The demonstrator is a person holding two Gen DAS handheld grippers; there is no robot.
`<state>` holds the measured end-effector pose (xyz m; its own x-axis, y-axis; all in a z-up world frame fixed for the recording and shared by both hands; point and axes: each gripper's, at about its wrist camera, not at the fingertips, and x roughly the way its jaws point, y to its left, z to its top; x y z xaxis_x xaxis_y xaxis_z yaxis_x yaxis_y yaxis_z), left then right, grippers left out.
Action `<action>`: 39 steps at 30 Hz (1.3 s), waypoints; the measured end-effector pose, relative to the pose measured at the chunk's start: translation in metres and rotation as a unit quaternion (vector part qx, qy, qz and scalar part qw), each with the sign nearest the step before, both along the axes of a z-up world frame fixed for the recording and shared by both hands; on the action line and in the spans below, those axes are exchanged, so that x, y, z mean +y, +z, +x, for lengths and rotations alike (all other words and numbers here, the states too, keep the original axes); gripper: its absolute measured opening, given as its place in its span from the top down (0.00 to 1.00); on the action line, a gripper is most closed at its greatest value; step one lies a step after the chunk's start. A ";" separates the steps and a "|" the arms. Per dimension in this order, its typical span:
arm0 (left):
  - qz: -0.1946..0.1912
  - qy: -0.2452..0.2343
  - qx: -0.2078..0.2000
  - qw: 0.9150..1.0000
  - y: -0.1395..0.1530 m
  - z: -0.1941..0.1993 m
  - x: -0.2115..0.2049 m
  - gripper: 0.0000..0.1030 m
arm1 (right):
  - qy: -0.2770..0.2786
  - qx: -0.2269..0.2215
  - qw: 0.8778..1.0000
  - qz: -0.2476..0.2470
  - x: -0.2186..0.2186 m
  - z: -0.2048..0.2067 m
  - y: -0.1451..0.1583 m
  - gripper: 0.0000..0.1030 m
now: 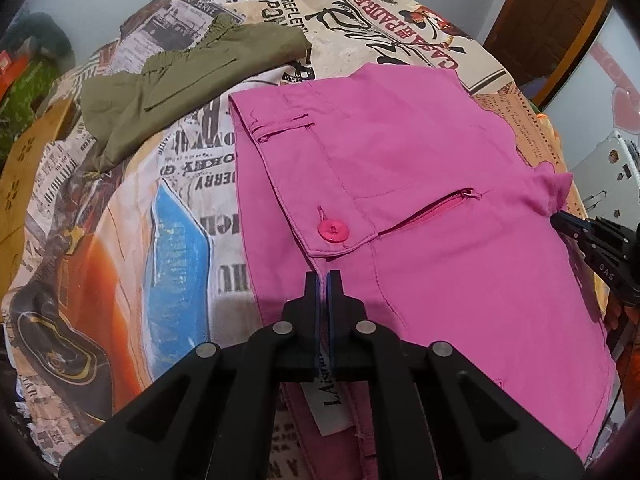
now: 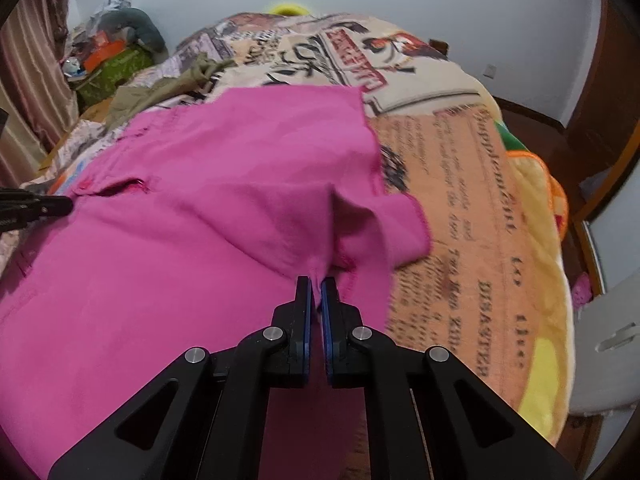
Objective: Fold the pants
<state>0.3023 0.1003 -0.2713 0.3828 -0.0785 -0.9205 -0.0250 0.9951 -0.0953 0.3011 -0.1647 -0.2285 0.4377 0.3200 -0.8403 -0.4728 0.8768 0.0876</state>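
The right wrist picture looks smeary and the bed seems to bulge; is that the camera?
Yes: in the right wrist view the bright pink cotton pants and the blanket's print are motion-blurred; in the left wrist view the pink button is crisp; both fisheye views bend the newspaper-print blanket into a dome with dark corners.

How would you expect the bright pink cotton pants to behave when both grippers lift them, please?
The bright pink cotton pants will probably sag: fabric already puckers at the right gripper. The left gripper pinches only a thin waistband edge, so it might slip.
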 end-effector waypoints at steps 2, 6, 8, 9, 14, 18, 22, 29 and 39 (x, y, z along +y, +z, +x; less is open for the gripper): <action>-0.005 -0.002 0.000 1.000 -0.001 -0.001 0.002 0.93 | -0.010 -0.006 1.000 -0.017 -0.007 -0.001 0.001 0.98; -0.007 -0.001 -0.003 1.000 0.002 -0.005 0.002 0.93 | -0.020 -0.007 1.000 -0.003 -0.028 -0.007 0.008 0.98; 0.000 -0.003 -0.006 1.000 0.006 -0.008 0.000 0.92 | -0.035 -0.013 0.999 0.005 -0.039 -0.008 0.016 0.98; 0.008 -0.006 -0.007 1.000 0.008 -0.009 -0.001 0.92 | -0.043 -0.012 0.999 0.012 -0.045 -0.007 0.020 0.98; 0.023 -0.006 -0.019 1.000 0.024 -0.011 0.000 0.91 | -0.074 -0.011 0.996 0.046 -0.058 0.007 0.036 0.93; 0.022 0.008 -0.026 0.999 0.033 -0.002 0.011 0.87 | -0.085 -0.020 0.995 0.054 -0.059 0.019 0.039 0.73; 0.010 0.027 -0.024 0.999 0.033 0.014 0.022 0.78 | -0.088 -0.026 0.994 0.057 -0.056 0.030 0.037 0.60; -0.015 0.029 -0.004 0.999 0.015 0.038 0.019 0.73 | -0.087 -0.010 0.994 0.059 -0.048 0.056 0.025 0.59; -0.020 0.027 0.007 0.999 -0.002 0.050 0.013 0.58 | -0.059 0.052 0.994 0.075 -0.035 0.069 -0.009 0.59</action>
<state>0.3524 0.1135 -0.2729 0.3748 -0.0948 -0.9223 -0.0807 0.9876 -0.1343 0.3698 -0.2001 -0.2371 0.3938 0.3961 -0.8295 -0.3483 0.8994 0.2641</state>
